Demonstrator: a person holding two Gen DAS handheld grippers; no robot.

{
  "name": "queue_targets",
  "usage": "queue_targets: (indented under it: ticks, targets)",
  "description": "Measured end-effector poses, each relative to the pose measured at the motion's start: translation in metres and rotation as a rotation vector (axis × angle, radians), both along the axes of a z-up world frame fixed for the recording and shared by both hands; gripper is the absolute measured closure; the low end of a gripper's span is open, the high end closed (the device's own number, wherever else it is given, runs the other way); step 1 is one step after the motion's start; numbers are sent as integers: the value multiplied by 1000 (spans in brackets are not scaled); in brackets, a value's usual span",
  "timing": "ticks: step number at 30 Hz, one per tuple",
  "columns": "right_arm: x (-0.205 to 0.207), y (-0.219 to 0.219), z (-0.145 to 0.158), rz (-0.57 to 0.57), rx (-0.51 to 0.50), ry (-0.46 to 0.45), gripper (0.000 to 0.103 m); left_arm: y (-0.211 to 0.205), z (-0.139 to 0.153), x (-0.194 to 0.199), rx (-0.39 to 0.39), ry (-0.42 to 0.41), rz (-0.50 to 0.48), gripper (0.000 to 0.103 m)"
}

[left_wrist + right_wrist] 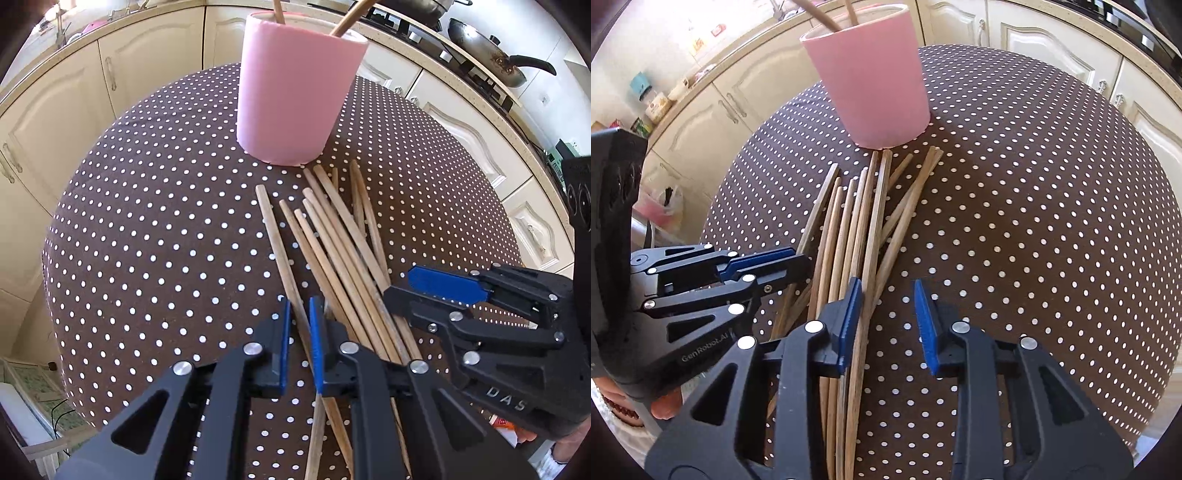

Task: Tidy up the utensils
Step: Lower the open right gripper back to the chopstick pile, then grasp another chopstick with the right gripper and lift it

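Several items: wooden chopsticks [332, 251], loose in a crossed pile on the dotted tablecloth [147, 221], just in front of the pink cup [295, 92].
Already stowed: two sticks [347, 18] stand in that cup, leaning apart.
Handling, judged: light, stiff, thin and smooth; likely to roll or slip out of a loose pinch. Overlapping sticks may drag neighbours along when one is lifted.
Where to take hold, judged: across a single stick near its middle, where it lies clear of the others; the leftmost stick [273, 236] looks easiest to isolate.
Left gripper [298, 332]: jaws narrowed around the leftmost stick, a slim gap showing; whether the pads actually press it cannot be told.
Right gripper [886, 314]: jaws spread wide and empty, left pad [849, 317] against the pile's edge, right pad over bare cloth.
Left wrist view only: stove with frying pan [487, 51] behind; stick passing between its pads.
Right wrist view only: how tightly the pile's far tips fan toward the cup base; jars on the counter [653, 103].
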State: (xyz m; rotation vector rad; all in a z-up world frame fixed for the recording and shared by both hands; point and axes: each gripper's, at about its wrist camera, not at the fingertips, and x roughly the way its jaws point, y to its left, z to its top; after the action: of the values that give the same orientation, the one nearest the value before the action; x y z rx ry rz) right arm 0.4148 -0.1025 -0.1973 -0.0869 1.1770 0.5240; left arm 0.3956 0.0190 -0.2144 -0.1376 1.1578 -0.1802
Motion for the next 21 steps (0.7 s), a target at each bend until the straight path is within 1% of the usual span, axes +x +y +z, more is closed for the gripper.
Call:
queue_targets:
  ticks: [2, 3, 4, 5, 7, 10, 13, 18, 21]
  targets:
    - [0, 14, -2, 15, -49, -15, 83, -2, 0, 1, 3, 1, 2, 92]
    - [0, 17, -1, 15, -56, -17, 86, -2, 0, 1, 0, 1, 2, 92]
    - [0, 19, -2, 19, -40, -4, 91, -3, 0, 1, -2, 1, 2, 92]
    - [-1, 20, -2, 18, -35, -4, 92, -2, 0, 1, -6, 2, 3, 93]
    - [-2, 20, 0, 19, -33, -15, 96, 0, -1, 1, -17, 6, 6, 94]
    - [-5, 9, 3, 9, -21, -25, 96, 6, -1, 0, -27, 2, 17, 96]
    - [-7, 1, 8, 0, -2, -42, 96, 11, 4, -3, -48, -20, 22, 97]
    - [-10, -19, 24, -7, 60, -77, 96, 17, 20, -8, -70, -76, 18, 97]
    - [-12, -32, 40, -15, 104, -115, 96, 21, 36, -13, -89, -129, 19, 97]
